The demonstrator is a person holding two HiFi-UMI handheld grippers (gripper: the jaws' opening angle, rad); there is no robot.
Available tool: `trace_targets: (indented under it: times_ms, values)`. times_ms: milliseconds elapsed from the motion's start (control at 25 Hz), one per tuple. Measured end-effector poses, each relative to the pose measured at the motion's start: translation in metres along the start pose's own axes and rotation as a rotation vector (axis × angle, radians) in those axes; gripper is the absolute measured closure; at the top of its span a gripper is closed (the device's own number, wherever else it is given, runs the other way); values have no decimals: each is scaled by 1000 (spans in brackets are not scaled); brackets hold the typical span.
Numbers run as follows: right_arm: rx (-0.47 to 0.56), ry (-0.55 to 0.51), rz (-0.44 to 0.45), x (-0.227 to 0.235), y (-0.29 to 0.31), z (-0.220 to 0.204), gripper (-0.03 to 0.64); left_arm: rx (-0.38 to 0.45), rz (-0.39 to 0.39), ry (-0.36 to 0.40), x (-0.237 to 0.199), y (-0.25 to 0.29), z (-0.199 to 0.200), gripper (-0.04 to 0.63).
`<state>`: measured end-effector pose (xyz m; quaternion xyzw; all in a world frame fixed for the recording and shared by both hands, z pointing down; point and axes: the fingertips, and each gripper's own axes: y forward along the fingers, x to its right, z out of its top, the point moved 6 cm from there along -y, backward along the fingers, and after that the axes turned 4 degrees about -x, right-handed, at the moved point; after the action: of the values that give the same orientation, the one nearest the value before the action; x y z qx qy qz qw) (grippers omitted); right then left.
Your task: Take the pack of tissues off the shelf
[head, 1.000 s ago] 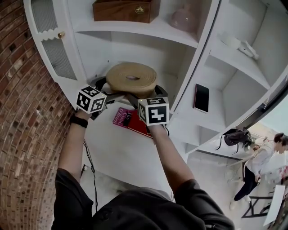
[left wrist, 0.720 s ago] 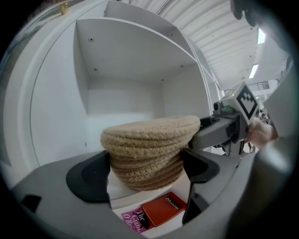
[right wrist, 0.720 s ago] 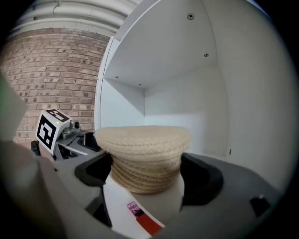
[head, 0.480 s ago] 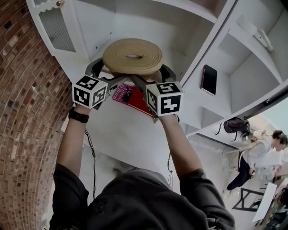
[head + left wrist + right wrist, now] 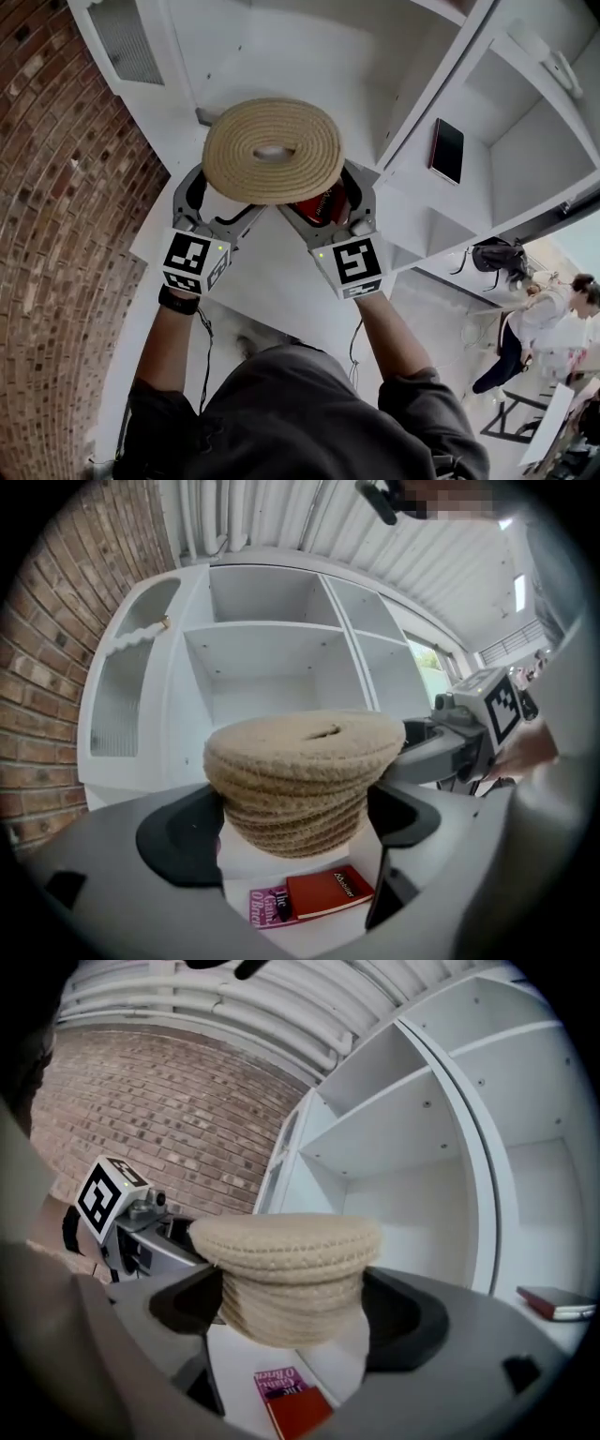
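Observation:
The tissue holder [image 5: 274,150] is a round woven rope box with a hole in its lid. It hangs in the air in front of the white shelf unit [image 5: 394,122], clear of the board below. My left gripper [image 5: 220,202] grips its left side and my right gripper [image 5: 323,202] its right side, both under the lid's rim. In the left gripper view the box [image 5: 300,771] fills the gap between the pads of that gripper [image 5: 295,827]. The right gripper view shows the same box [image 5: 286,1269] wedged between the right gripper [image 5: 291,1312] pads.
A red book [image 5: 328,891] and a pink book [image 5: 267,904] lie on the white board under the box. A dark flat book [image 5: 447,150] rests in the compartment to the right. A brick wall [image 5: 56,234] runs along the left. A person [image 5: 534,328] stands at far right.
Both grippers have drawn back toward me and risen with the woven box, which has come out of the shelf compartment and now hangs above the books.

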<state>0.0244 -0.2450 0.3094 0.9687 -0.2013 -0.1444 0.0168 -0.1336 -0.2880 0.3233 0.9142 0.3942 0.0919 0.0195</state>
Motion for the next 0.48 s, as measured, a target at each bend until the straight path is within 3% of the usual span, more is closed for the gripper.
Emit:
trace_targets:
  times_ms: [200, 480]
  values:
    - [32, 24, 70, -19, -7, -33, 149, -11, 46, 0, 15, -19, -30, 118]
    - [-31, 62, 128, -35, -9, -101, 150, -116, 54, -54, 39, -18, -96, 118]
